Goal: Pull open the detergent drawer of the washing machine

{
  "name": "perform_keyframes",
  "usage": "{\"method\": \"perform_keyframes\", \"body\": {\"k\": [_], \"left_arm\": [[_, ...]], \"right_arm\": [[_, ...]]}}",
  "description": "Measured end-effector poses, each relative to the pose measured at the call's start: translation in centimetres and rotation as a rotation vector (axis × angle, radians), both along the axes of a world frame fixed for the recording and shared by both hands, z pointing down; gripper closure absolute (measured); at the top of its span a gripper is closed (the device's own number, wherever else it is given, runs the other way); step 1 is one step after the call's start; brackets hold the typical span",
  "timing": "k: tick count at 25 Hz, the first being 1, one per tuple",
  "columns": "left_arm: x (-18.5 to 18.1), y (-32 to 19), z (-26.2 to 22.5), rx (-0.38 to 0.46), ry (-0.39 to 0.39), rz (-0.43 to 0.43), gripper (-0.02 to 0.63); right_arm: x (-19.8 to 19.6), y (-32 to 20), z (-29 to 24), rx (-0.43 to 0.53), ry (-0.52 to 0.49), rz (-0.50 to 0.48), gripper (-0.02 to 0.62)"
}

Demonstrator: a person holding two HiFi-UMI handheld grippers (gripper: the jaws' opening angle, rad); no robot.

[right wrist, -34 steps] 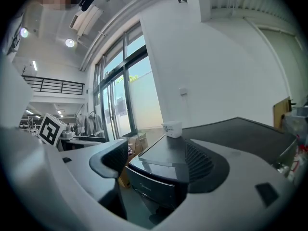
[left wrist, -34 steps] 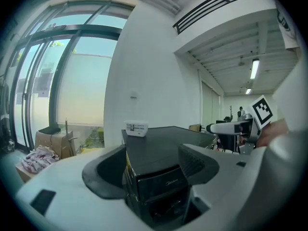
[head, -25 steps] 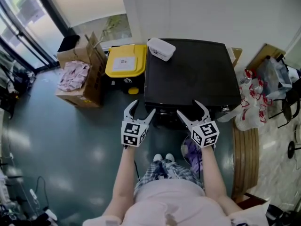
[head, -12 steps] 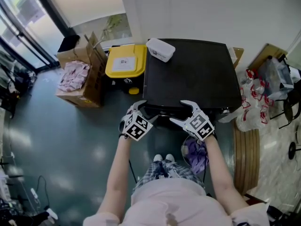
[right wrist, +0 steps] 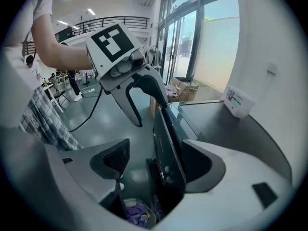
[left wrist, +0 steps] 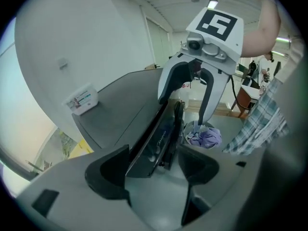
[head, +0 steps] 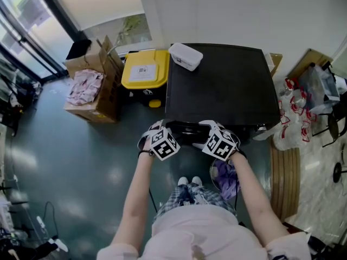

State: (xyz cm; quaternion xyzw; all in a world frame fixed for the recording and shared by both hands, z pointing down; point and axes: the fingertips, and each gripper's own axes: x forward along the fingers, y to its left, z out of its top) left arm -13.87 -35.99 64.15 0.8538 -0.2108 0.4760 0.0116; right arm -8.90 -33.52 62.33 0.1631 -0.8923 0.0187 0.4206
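While left claw [left wrist: 154,160] gapes, right claw [right wrist: 156,160] — likewise

The washing machine [head: 222,83] is a black box with a flat, dark, matt top. It stands upright on the grey-green floor [head: 81,161] with its back against the white wall [head: 244,15]. A glossy black front panel [left wrist: 156,138] runs along its top front edge. The detergent drawer cannot be told apart from this panel, nor whether it is pulled out.

Left gripper [left wrist: 154,170] and right gripper [right wrist: 155,165] face inward, fingers [left wrist: 108,173] apart.
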Motion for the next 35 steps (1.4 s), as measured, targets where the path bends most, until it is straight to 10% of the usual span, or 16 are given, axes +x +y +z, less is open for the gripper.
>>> {"method": "perform_keyframes", "body": {"k": [18,35], "left_arm": [[0.3,-0.1,2.3,-0.003,-0.137,0.102,0.281],[-0.9,-2.0,2.3,0.177,-0.277,0.084,0.506]], "right_arm": [[0.1,-0.9,3.6,0.067,0.233,-0.045,0.306],[0.3,-3.0,3.6,0.254,0.371,0.001,0.523]]}}
